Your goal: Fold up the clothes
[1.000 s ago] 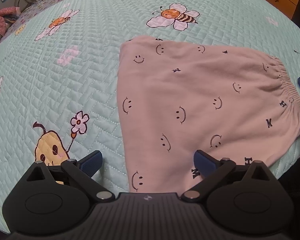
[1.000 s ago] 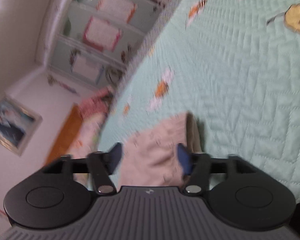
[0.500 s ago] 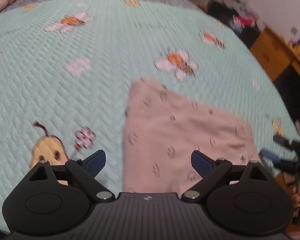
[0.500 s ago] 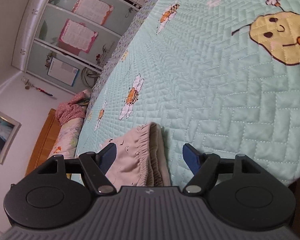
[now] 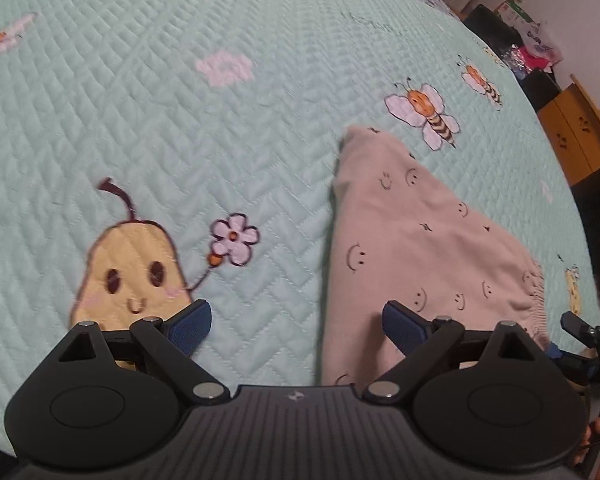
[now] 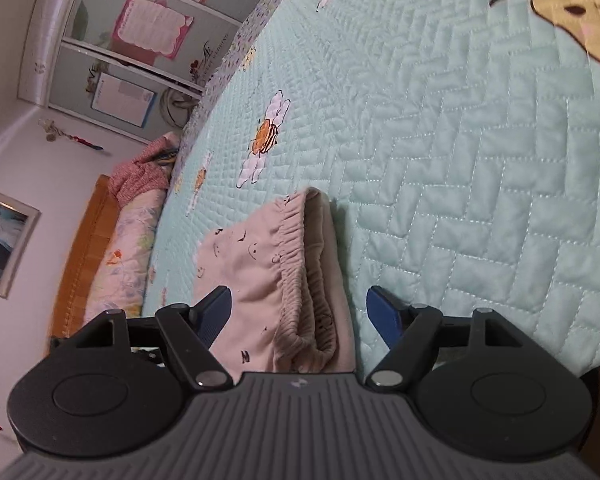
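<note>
Pants (image 5: 412,240) folded, pink, flat on quilt (image 5: 180,120) near bed edge; my left gripper (image 5: 296,326) wide, empty, straddling fold edge; right gripper (image 6: 298,312) wide, empty, over waistband (image 6: 296,256); I'd pinch all layers low, then lift both ends evenly.

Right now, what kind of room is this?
Most likely a bedroom. A quilted mint bedspread with bee and pear pictures covers a wide bed, pink smiley-print pants lie folded on it, and a wardrobe stands by the wall.
</note>
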`<action>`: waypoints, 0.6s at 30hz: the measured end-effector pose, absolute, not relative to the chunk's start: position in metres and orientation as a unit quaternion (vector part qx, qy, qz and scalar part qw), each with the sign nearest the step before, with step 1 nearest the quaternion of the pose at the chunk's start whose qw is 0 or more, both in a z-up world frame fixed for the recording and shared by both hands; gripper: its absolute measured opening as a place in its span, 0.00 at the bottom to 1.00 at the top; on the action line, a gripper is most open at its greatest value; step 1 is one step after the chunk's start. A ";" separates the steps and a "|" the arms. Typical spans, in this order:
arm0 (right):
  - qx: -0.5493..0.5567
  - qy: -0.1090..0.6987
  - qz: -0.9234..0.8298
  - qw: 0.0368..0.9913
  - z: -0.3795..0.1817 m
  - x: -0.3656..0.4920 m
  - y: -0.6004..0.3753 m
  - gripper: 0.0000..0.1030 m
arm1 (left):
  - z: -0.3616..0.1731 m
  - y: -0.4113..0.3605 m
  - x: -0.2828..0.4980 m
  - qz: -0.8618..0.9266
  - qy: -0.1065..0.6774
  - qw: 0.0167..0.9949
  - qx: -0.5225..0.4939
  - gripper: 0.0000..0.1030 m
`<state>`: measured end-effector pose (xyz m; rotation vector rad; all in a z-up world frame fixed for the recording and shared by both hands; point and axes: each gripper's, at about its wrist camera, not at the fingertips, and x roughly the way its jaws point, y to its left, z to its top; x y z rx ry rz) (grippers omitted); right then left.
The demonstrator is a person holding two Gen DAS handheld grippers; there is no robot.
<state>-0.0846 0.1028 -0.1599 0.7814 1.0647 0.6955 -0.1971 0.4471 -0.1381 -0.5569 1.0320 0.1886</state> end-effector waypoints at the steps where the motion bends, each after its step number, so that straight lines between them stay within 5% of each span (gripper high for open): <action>1: 0.353 0.486 0.318 0.733 -0.160 -0.083 0.103 0.74 | -0.140 0.447 -0.194 0.088 0.487 0.829 -0.260 0.93; 12: 0.312 0.505 0.357 0.721 -0.156 -0.063 0.129 0.83 | -0.144 0.448 -0.170 0.068 0.492 0.830 -0.253 0.94; 14: 0.314 0.502 0.350 0.726 -0.153 -0.062 0.127 0.80 | -0.138 0.446 -0.172 0.082 0.489 0.834 -0.240 0.87; 18: 0.142 0.447 0.288 0.835 -0.102 -0.092 0.144 0.80 | -0.109 0.419 -0.182 0.123 0.504 0.846 -0.119 0.87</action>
